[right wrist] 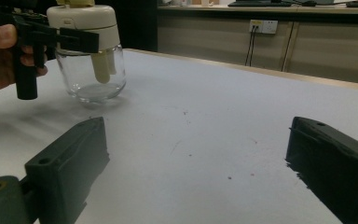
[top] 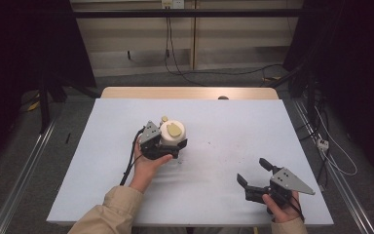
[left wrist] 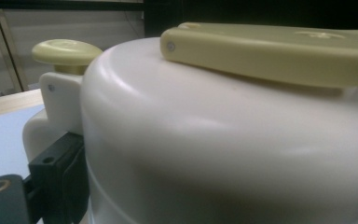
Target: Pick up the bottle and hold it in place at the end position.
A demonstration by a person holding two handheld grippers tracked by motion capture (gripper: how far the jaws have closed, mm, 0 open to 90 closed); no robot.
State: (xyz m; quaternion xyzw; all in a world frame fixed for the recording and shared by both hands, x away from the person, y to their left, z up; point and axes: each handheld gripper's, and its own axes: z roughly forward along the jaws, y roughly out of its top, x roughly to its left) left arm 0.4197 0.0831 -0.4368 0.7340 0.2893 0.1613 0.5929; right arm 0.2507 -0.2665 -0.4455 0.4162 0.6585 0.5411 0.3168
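2 fingers of left gripper (top: 174,145) clamp jar lid (top: 172,131); right gripper (top: 254,171) wide open.

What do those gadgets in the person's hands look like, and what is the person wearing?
Each hand holds a black tool with two chunky black jaws. The left gripper and right gripper both carry a grey three-cornered plate on top, and a black cable trails from the left one. The person wears beige sleeves.

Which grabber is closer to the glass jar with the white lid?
Left. The left gripper is clamped around the jar's white lid. The right gripper sits open, away toward the table's near right corner, with bare tabletop between it and the jar.
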